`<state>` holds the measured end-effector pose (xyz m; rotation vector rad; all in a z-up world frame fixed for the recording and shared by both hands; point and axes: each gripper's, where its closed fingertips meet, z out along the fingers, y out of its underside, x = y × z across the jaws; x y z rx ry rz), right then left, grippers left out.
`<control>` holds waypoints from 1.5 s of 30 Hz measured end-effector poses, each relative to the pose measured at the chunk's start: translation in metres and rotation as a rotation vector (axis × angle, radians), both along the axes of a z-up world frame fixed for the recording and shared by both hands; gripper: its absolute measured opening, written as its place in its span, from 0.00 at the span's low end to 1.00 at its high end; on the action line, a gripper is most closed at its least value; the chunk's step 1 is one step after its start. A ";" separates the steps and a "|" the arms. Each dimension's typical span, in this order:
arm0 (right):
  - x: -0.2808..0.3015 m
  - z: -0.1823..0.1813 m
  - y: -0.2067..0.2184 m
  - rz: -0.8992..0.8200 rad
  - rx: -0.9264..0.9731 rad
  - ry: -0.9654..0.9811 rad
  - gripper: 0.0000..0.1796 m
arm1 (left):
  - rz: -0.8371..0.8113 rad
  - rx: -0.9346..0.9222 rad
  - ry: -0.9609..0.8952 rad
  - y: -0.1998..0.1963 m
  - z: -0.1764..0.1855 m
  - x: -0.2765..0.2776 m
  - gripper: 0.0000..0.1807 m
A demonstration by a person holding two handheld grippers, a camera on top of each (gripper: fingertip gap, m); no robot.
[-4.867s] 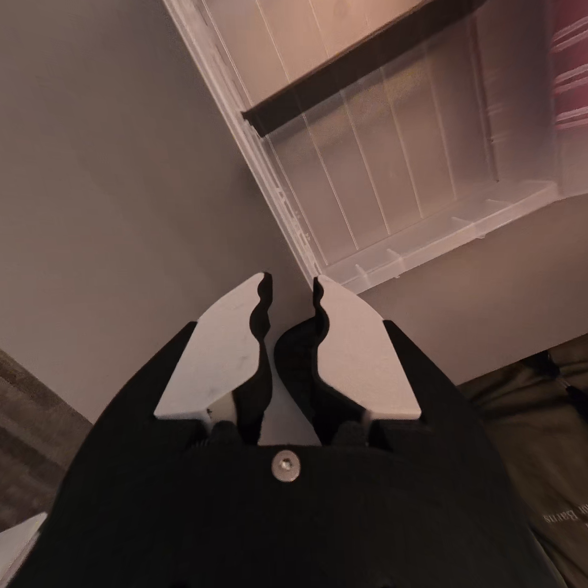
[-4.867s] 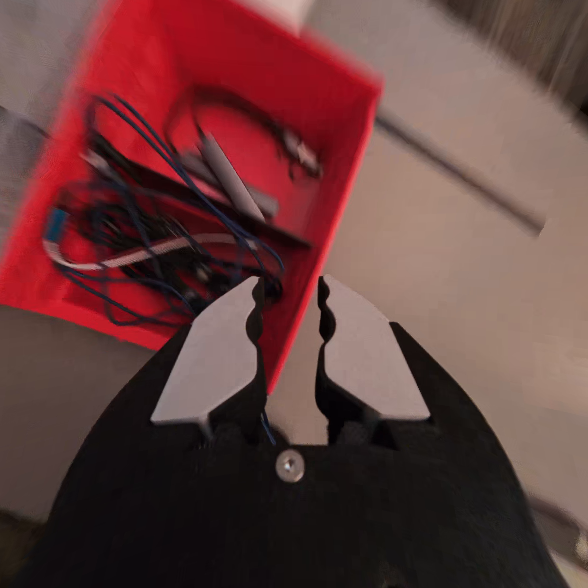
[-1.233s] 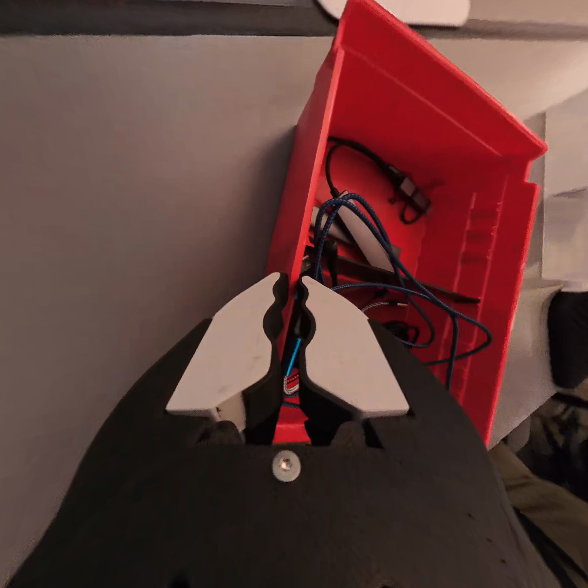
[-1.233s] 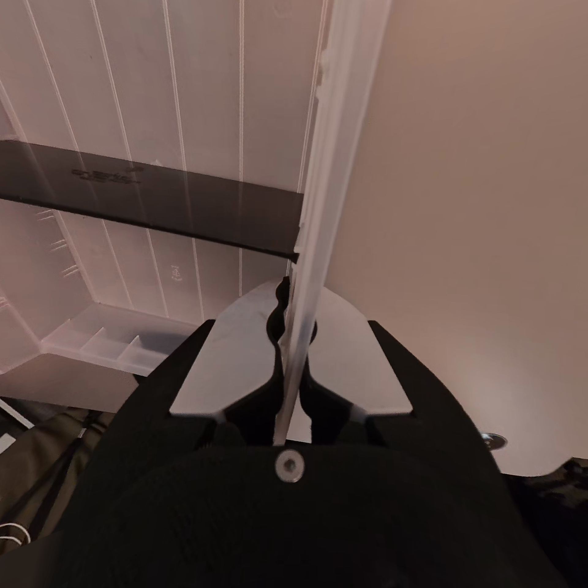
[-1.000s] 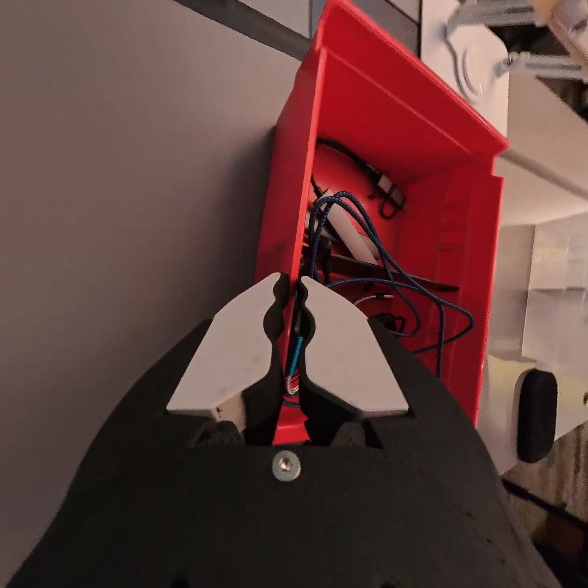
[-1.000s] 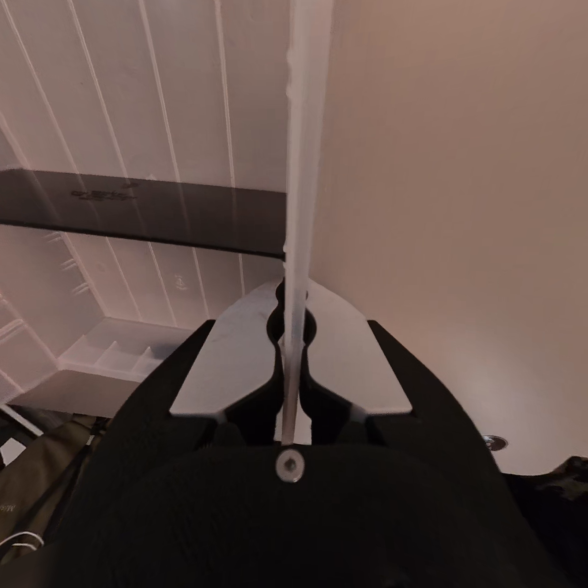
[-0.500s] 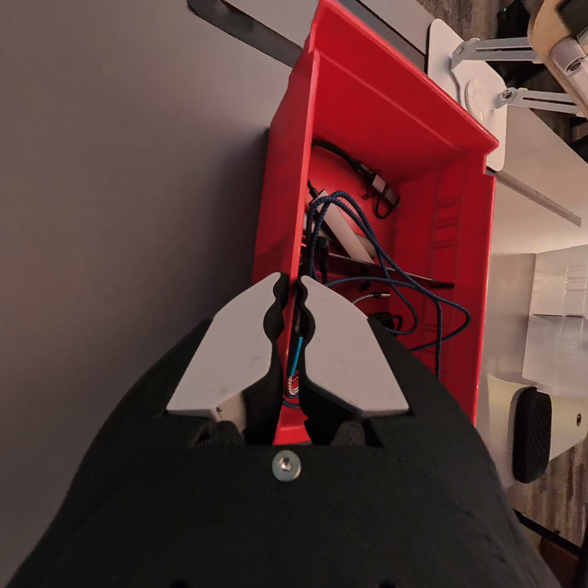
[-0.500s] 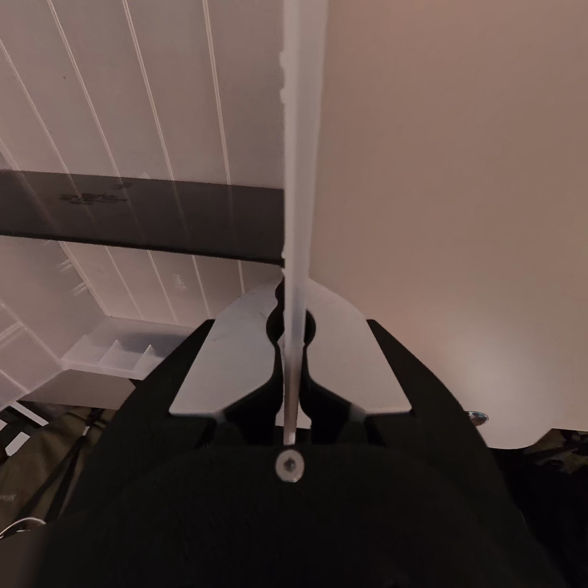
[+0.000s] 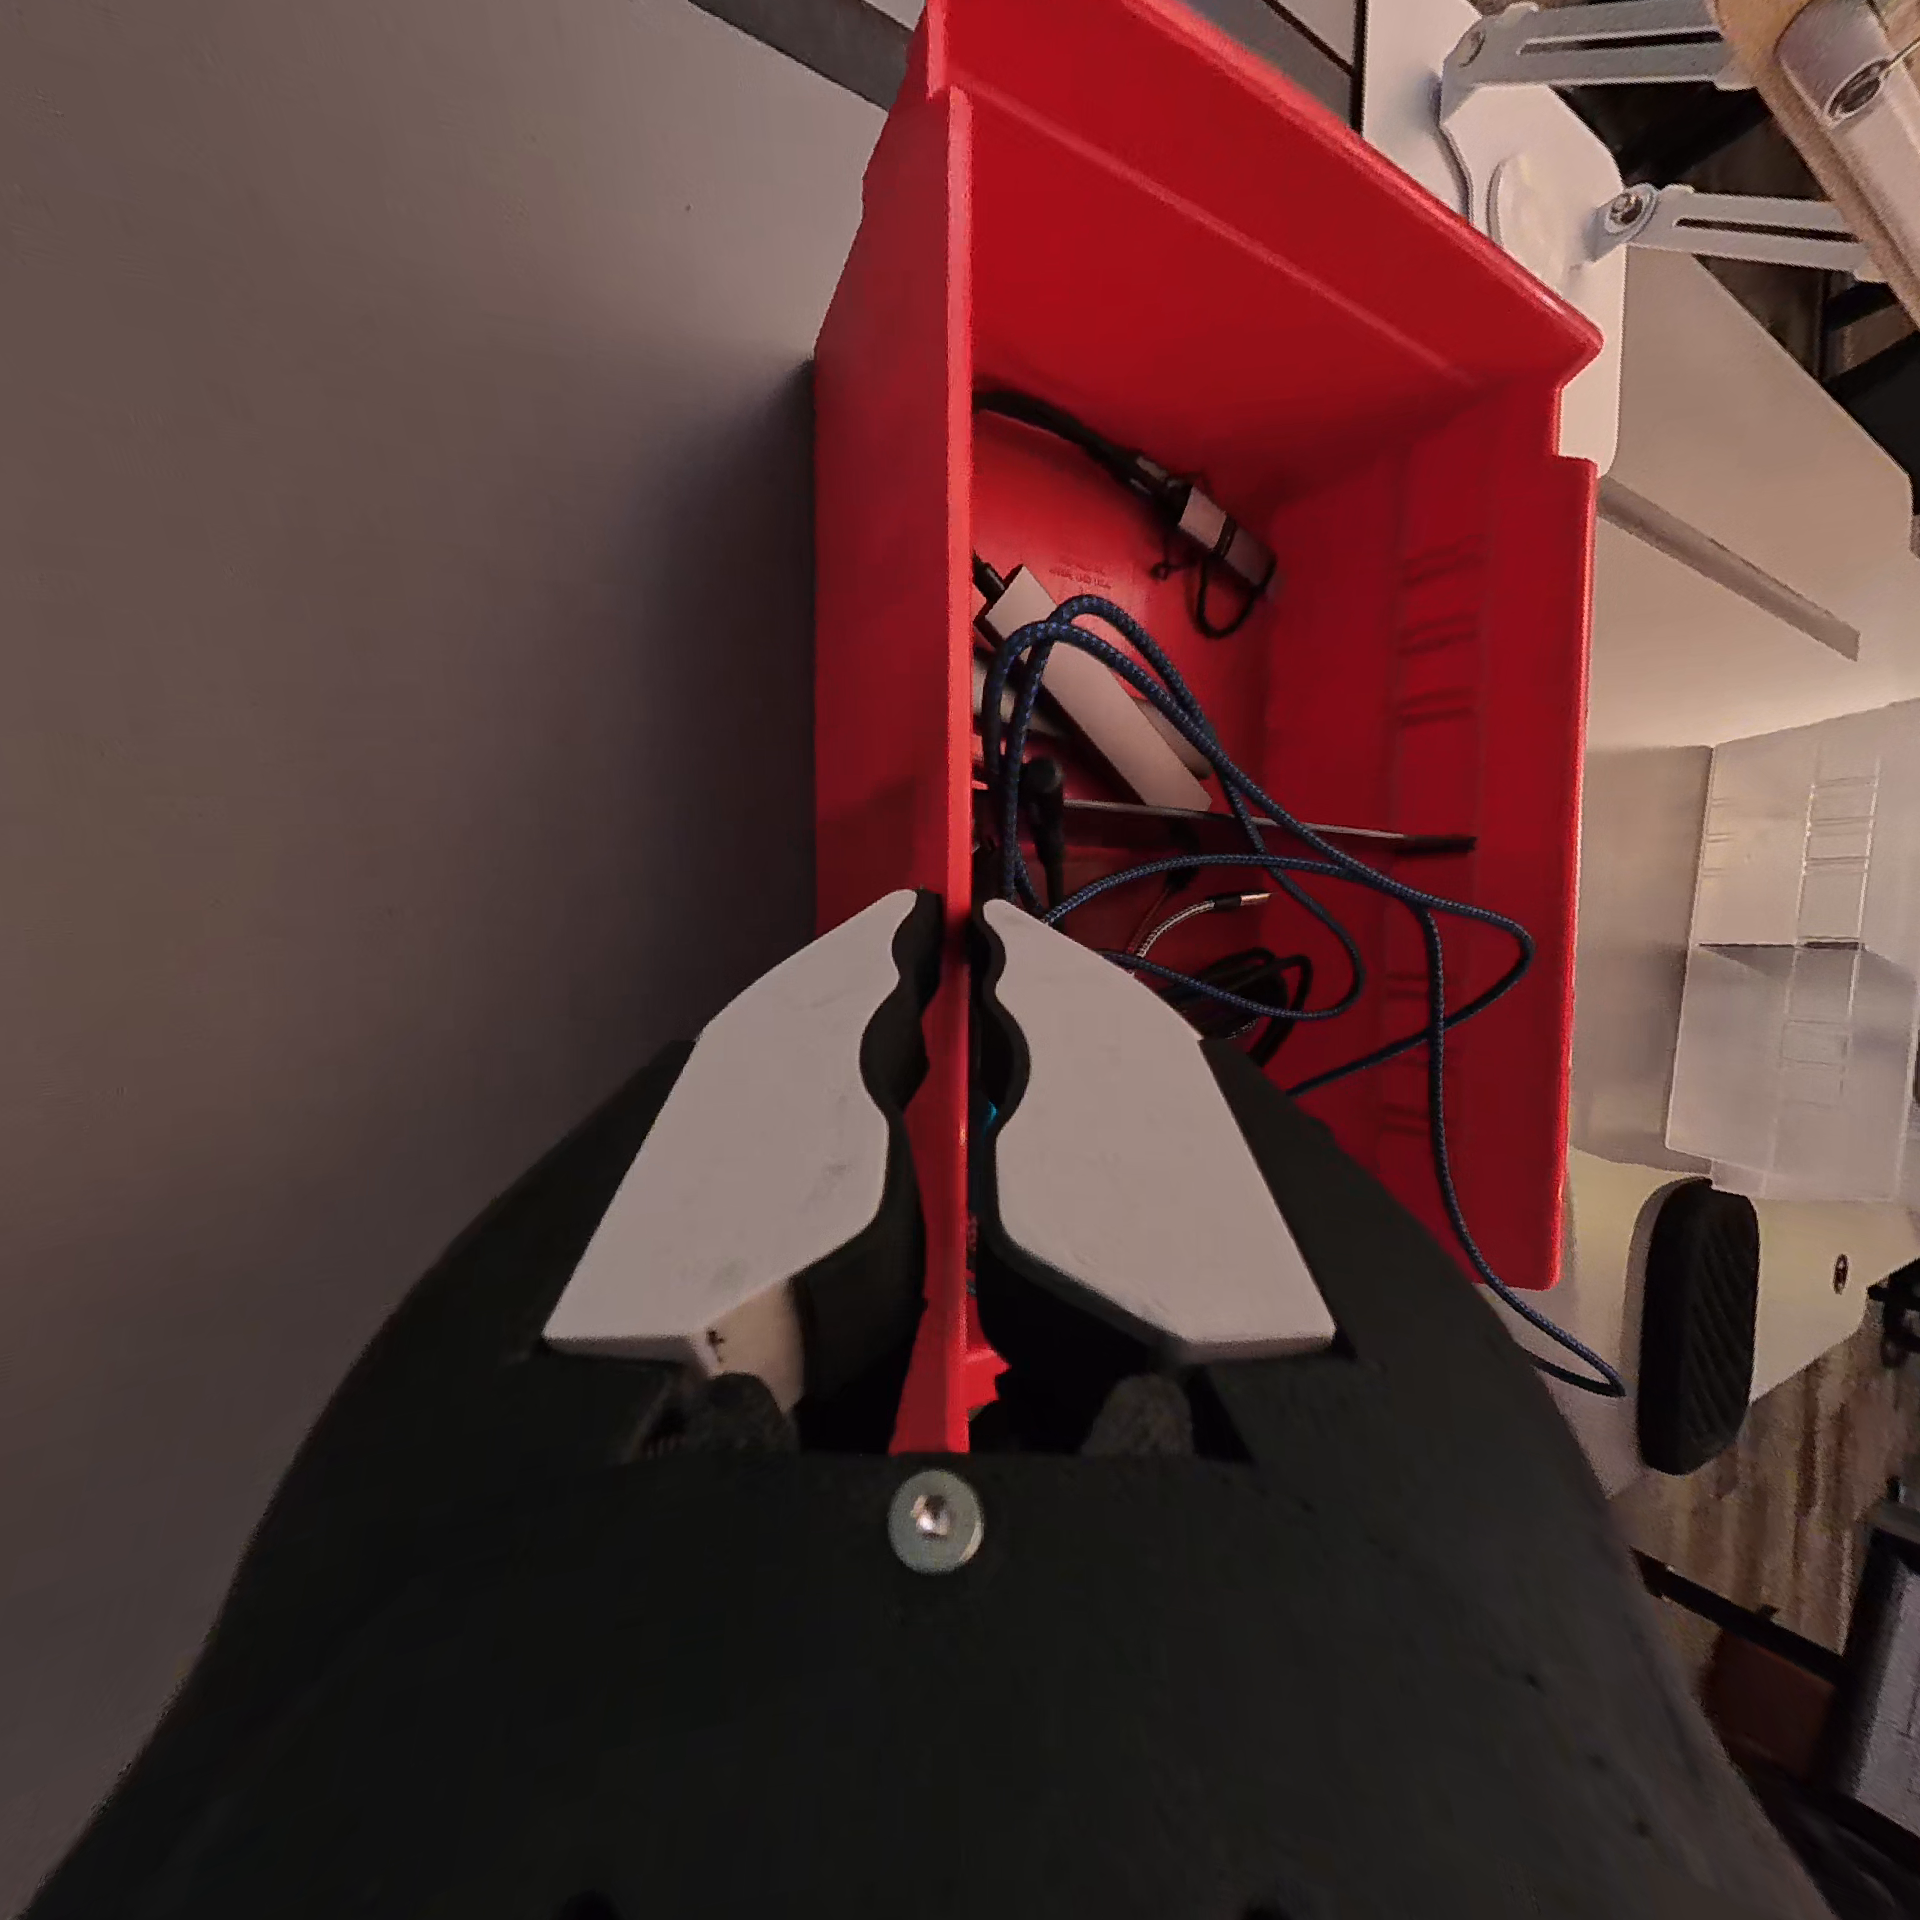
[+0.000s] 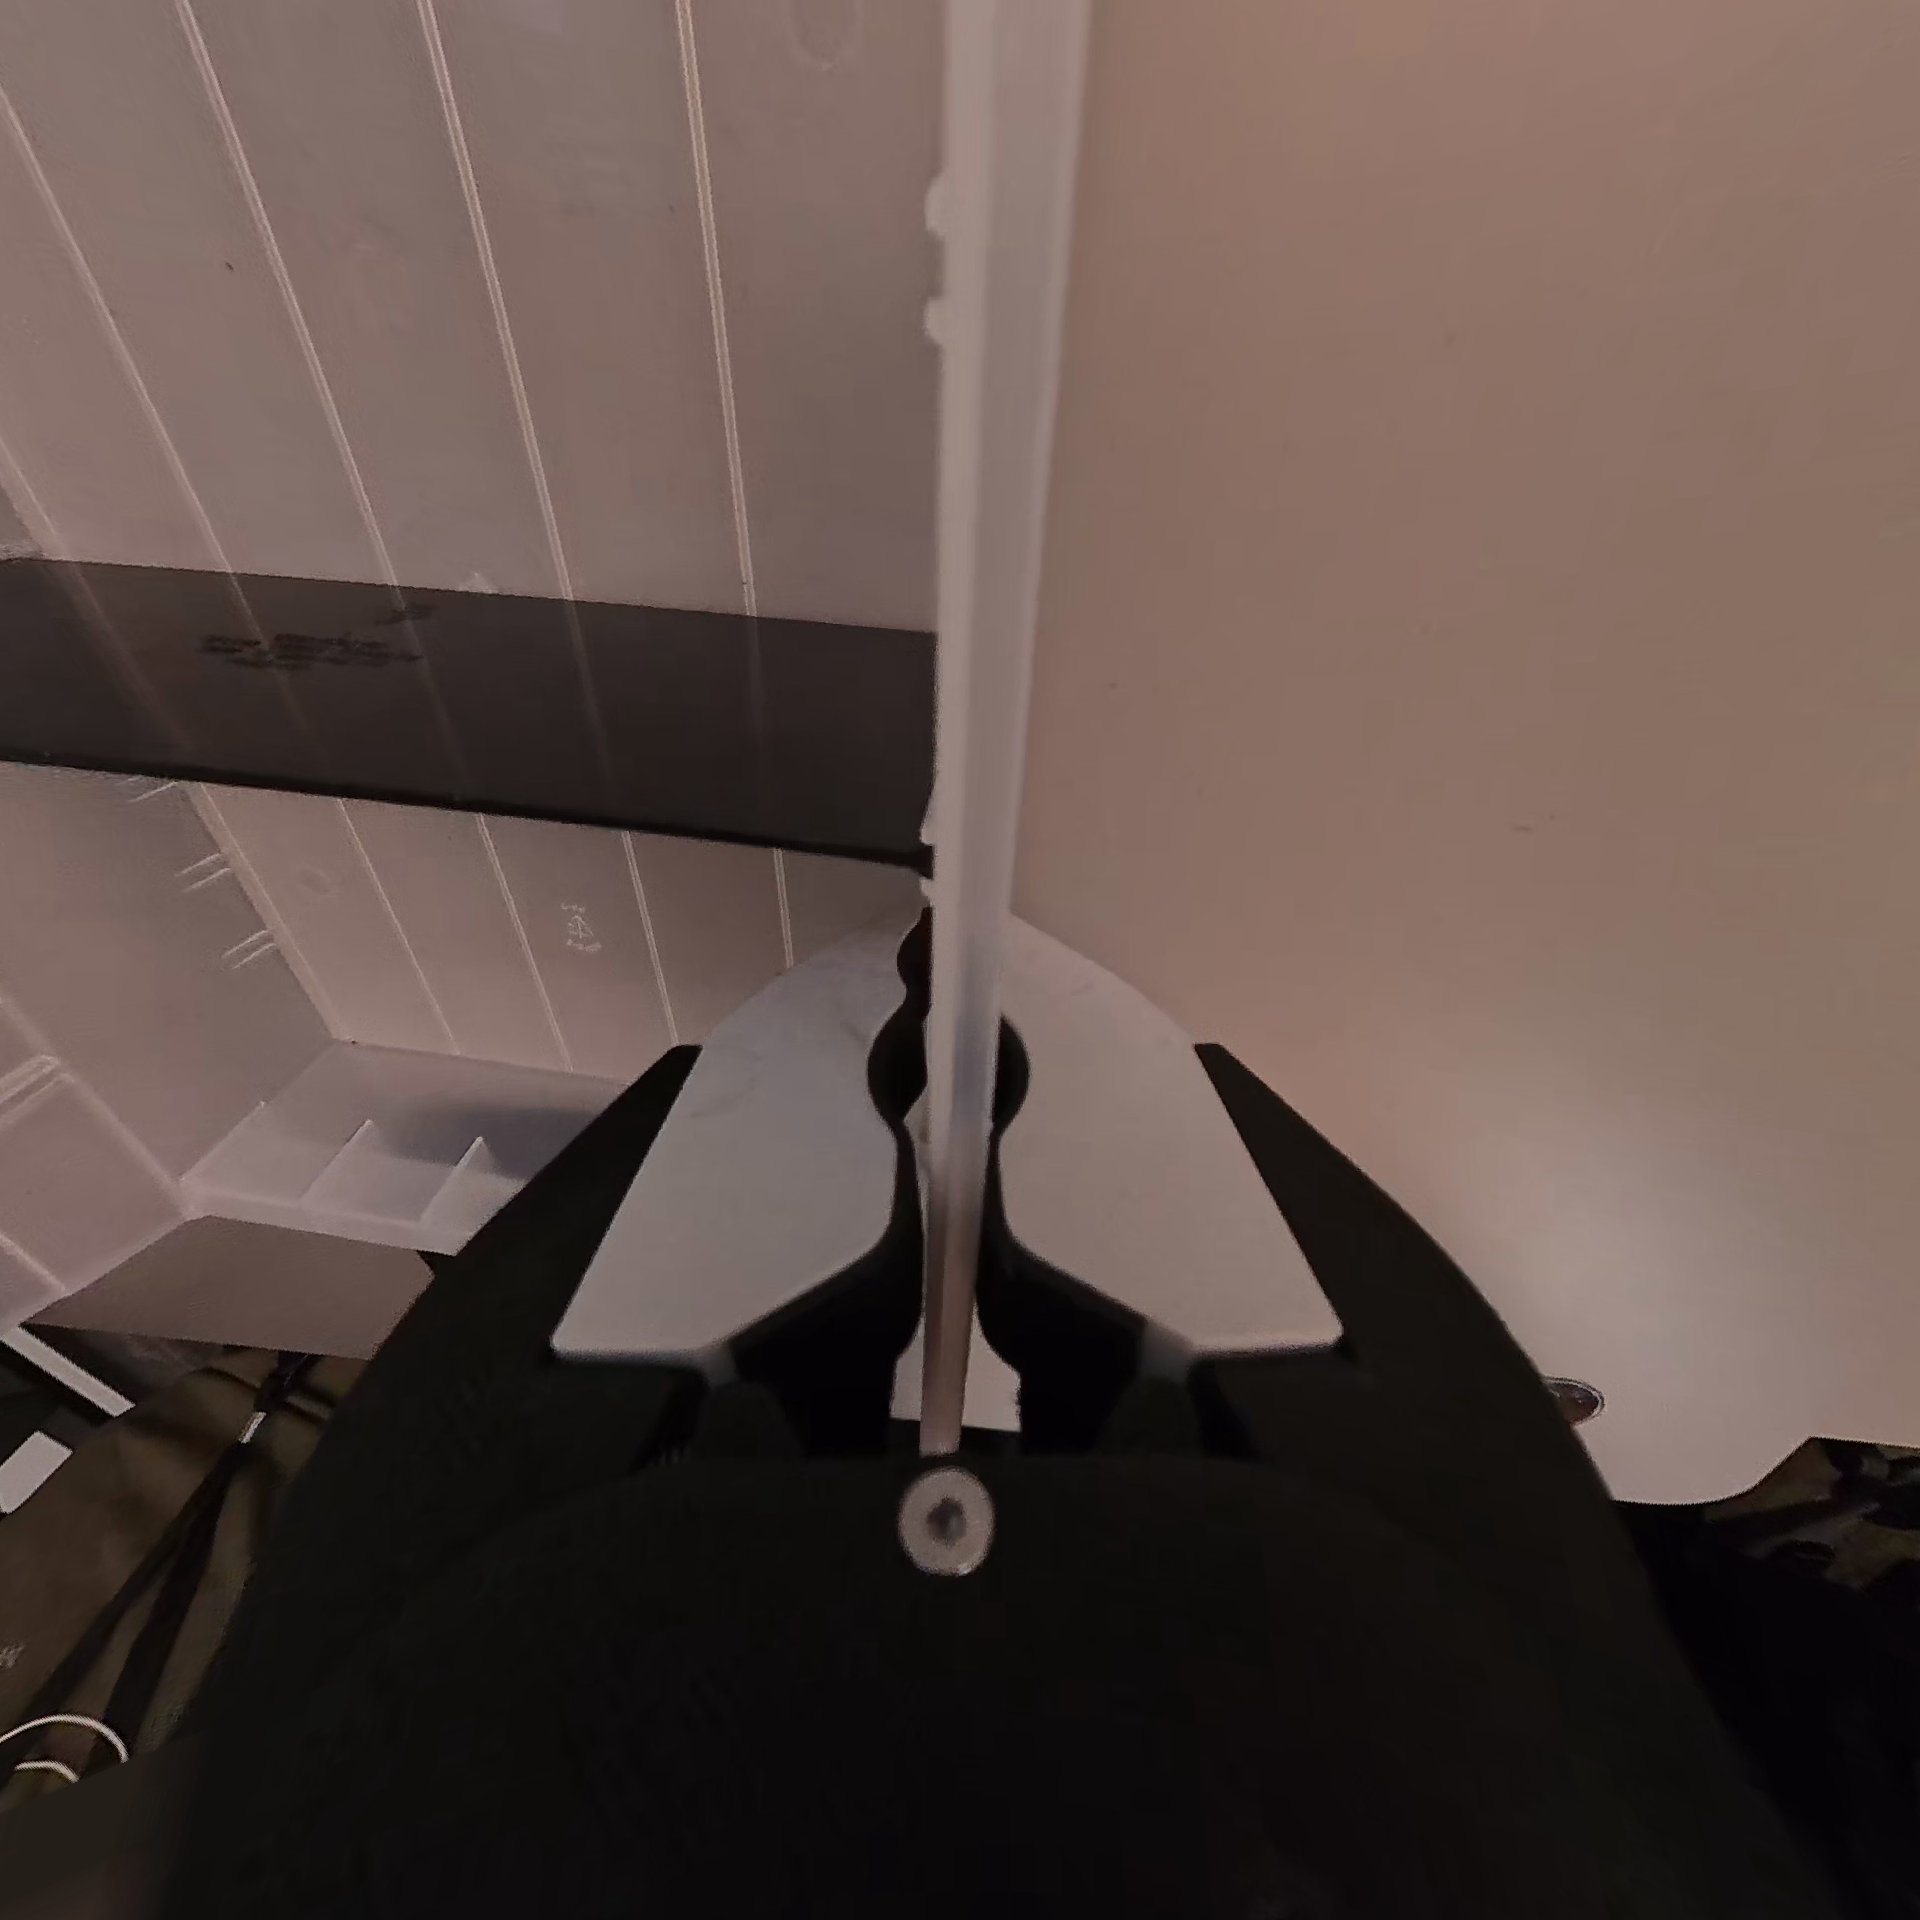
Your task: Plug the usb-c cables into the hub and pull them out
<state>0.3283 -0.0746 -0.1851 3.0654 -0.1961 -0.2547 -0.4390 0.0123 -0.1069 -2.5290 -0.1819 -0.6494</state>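
Note:
A red bin (image 9: pixel 1351 582) stands on a pale table (image 9: pixel 416 520) in the left wrist view. It holds a grey hub (image 9: pixel 1101 707), a blue braided cable (image 9: pixel 1434 935), a silver-tipped cable (image 9: pixel 1216 906) and black cables (image 9: pixel 1226 540). My left gripper (image 9: pixel 951 920) is shut on the bin's left wall. My right gripper (image 10: pixel 956 930) is shut on the right wall of a clear plastic bin (image 10: pixel 468 364), which has a black divider (image 10: pixel 468 717) across it.
The blue cable hangs over the red bin's near right corner. A white stand (image 9: pixel 1538 177) and a clear bin (image 9: pixel 1787 956) lie to the right of the red bin. Bare table (image 10: pixel 1455 623) lies right of the clear bin; dark fabric (image 10: pixel 1829 1496) shows past its edge. Some 80 cm of space lies between my two pairs of fingers.
Since 4.9 s ago each gripper has closed on a bin wall. Over the last second the left view has swung a little, showing more of the stand; the right grip is unchanged.

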 end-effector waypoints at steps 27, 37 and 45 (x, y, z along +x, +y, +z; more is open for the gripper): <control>0.026 0.000 0.014 -0.078 0.061 -0.017 0.02 | 0.188 0.079 -0.049 0.000 0.002 -0.050 0.02; 0.012 0.000 0.016 -0.001 0.074 -0.004 0.03 | 0.096 0.057 -0.003 0.001 0.001 -0.029 0.02; 0.013 0.000 0.016 0.038 0.098 -0.002 0.03 | 0.084 0.072 -0.048 -0.001 0.007 -0.029 0.03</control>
